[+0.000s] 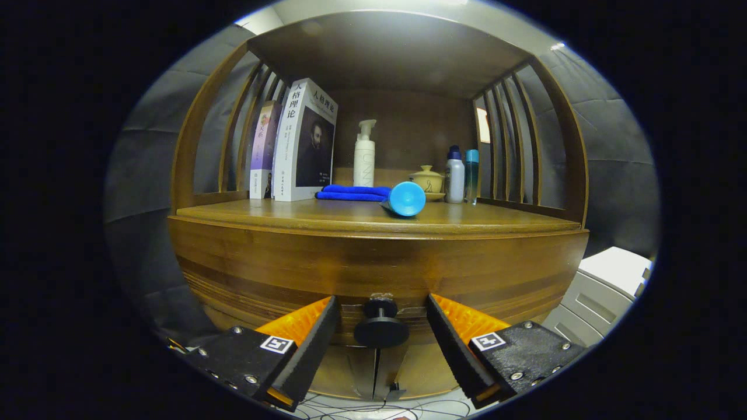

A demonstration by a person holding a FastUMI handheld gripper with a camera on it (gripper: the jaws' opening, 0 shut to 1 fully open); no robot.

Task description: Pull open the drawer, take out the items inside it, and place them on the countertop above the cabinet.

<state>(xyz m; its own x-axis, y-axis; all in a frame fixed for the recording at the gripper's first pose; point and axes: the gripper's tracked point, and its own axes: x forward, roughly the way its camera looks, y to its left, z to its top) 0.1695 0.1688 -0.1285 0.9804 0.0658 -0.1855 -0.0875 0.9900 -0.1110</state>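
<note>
Wooden cabinet (373, 262) right in front of me, drawer (292, 274) shut flush in its face. Up top, the bench (350, 214) carries two upright books (303, 143) on the left, then a white pump bottle (364, 154), a folded blue cloth (353, 193), a blue bottle lying on its side (405, 199), a lidded pot (428, 178) and two small bottles (461, 174). My claw (380, 338) is spread wide, its fingers (303, 344) on either side of the black knob (381, 326), neither one touching it.
</note>
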